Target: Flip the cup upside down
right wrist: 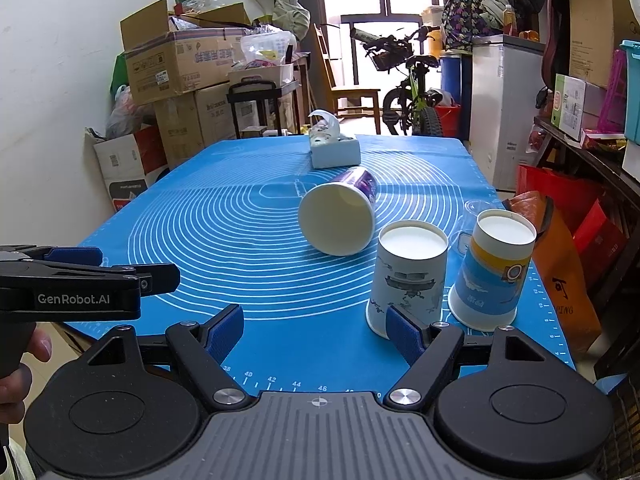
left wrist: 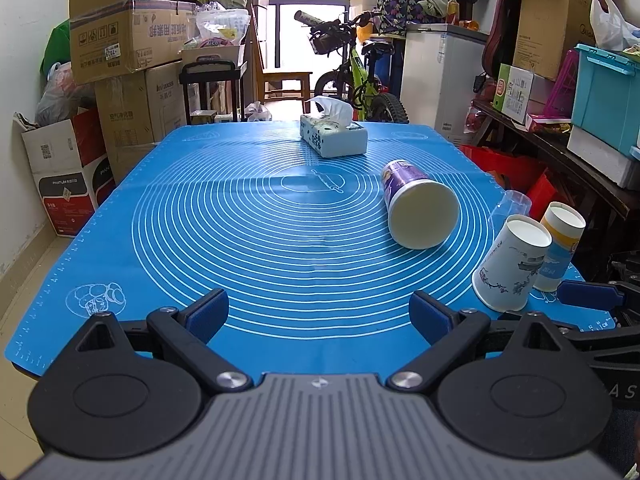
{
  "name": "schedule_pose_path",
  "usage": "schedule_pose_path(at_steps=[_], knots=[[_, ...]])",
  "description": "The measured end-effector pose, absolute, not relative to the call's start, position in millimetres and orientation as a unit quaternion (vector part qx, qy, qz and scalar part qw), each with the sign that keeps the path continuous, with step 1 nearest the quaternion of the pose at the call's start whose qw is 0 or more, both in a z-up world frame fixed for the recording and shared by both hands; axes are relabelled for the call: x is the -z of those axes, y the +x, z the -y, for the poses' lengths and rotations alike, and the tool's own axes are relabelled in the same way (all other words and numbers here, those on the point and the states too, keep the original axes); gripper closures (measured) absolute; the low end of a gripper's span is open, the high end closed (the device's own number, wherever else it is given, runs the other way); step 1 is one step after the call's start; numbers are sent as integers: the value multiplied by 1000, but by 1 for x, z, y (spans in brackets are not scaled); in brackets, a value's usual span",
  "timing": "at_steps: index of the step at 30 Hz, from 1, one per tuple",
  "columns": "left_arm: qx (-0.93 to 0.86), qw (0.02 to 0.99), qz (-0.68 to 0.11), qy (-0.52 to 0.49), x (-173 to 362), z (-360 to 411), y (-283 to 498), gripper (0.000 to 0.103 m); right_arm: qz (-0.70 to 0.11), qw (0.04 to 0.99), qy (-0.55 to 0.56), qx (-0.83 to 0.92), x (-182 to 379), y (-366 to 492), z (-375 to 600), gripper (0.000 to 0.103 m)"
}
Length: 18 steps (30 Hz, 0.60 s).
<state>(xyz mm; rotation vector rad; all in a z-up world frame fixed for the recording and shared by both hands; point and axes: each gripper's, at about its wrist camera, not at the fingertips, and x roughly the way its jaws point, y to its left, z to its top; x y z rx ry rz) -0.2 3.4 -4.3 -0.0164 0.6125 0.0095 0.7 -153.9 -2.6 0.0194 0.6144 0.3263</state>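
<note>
A purple-and-white paper cup point(left wrist: 416, 204) lies on its side on the blue mat point(left wrist: 240, 220), mouth towards me; it also shows in the right wrist view point(right wrist: 340, 216). Two paper cups stand upside down at the mat's right: a white one with ink drawings point(left wrist: 508, 268) point(right wrist: 408, 276) and a blue-and-yellow one point(left wrist: 560, 246) point(right wrist: 494, 268). My left gripper point(left wrist: 318, 314) is open and empty near the mat's front edge. My right gripper point(right wrist: 316, 334) is open and empty, its right finger just in front of the white cup.
A tissue box point(left wrist: 334, 134) point(right wrist: 334, 148) stands at the mat's far side. A clear plastic cup point(left wrist: 510, 206) lies by the right edge. Cardboard boxes point(left wrist: 120, 40) stand left, a bicycle point(left wrist: 360, 76) and shelves point(left wrist: 560, 140) behind and right. The left gripper shows at the left of the right wrist view point(right wrist: 80, 276).
</note>
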Motion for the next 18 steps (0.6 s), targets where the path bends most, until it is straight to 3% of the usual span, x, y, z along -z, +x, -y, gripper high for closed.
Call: schedule_pose_path(at_steps=[18], knots=[[-7, 952, -305, -5, 6, -11, 4, 7, -301, 940, 8, -162, 1, 0, 153, 22]])
